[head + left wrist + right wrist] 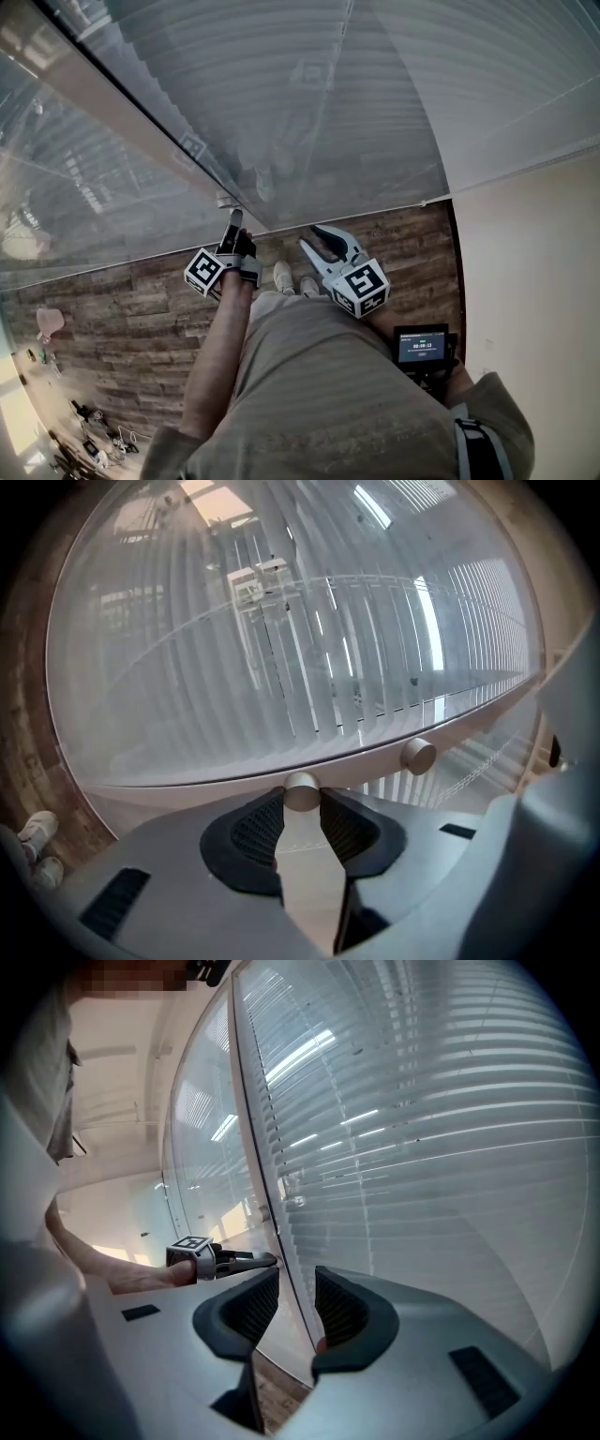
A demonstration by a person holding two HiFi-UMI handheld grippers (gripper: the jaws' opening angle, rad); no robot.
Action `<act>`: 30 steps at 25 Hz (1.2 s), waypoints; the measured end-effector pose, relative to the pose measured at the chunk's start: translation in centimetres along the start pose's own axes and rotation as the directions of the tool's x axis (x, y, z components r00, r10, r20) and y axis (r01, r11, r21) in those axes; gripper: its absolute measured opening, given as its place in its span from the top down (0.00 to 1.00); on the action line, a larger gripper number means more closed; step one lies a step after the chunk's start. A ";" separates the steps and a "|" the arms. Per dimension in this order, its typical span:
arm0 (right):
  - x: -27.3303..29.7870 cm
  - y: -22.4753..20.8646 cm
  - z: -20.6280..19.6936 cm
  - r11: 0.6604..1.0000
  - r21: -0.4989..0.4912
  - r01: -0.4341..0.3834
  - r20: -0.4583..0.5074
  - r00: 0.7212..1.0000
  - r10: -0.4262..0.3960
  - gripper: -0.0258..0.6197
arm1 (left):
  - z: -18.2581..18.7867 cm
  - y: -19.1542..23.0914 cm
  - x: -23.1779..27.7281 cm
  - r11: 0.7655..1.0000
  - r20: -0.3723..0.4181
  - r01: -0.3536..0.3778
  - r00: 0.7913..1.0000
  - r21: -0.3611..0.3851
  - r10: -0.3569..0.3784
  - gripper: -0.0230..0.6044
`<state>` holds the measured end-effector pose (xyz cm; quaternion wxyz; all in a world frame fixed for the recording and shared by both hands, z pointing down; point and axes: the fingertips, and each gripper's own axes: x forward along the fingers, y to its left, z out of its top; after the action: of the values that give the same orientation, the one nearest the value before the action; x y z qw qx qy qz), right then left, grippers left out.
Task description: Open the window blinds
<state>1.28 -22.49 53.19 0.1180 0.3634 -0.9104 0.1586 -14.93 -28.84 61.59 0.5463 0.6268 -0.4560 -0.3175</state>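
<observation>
White slatted blinds (pixel 309 94) hang behind glass panes. In the left gripper view the blinds (pixel 281 667) fill the upper half, and a small round metal knob (pixel 302 792) juts from the pale frame. My left gripper (pixel 302 803) is shut on that knob, one pad on each side. From the head view the left gripper (pixel 231 225) reaches up to the knob (pixel 225 199) on the frame. My right gripper (pixel 323 246) hangs beside it, open and holding nothing. In the right gripper view the right gripper (pixel 297 1302) faces the blinds (pixel 422 1147), and the dark pane seam shows beyond its gap.
A second round knob (pixel 418 755) sits on the same frame, a little to the right. Wood-plank floor (pixel 122 328) lies below, with a beige wall (pixel 534 272) at the right. My left gripper (pixel 234 1260) and a forearm show at the left of the right gripper view.
</observation>
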 end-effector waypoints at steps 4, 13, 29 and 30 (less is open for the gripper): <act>0.2 0.3 0.4 1.000 -0.002 0.002 -0.001 1.000 -0.002 0.76 | 0.4 -0.2 -0.1 0.997 0.006 0.039 0.999 -0.068 -0.039 0.75; 0.0 -0.4 0.1 1.000 0.000 0.006 0.001 1.000 -0.006 0.76 | -0.2 0.2 0.0 0.959 0.042 0.119 0.993 -0.256 -0.112 0.75; 1.1 -0.4 0.4 1.000 0.000 0.012 -0.016 1.000 -0.012 0.76 | 0.2 -1.1 -0.1 0.508 0.011 -0.187 0.944 0.841 0.329 0.70; 1.2 -0.3 0.4 1.000 -0.001 0.012 -0.015 1.000 -0.012 0.76 | 0.0 -0.9 0.1 0.501 0.012 -0.191 0.941 0.844 0.339 0.70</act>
<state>0.64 -23.56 53.29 0.1259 0.3674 -0.9075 0.1601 -14.66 -28.91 60.75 0.2577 0.7551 -0.5982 0.0752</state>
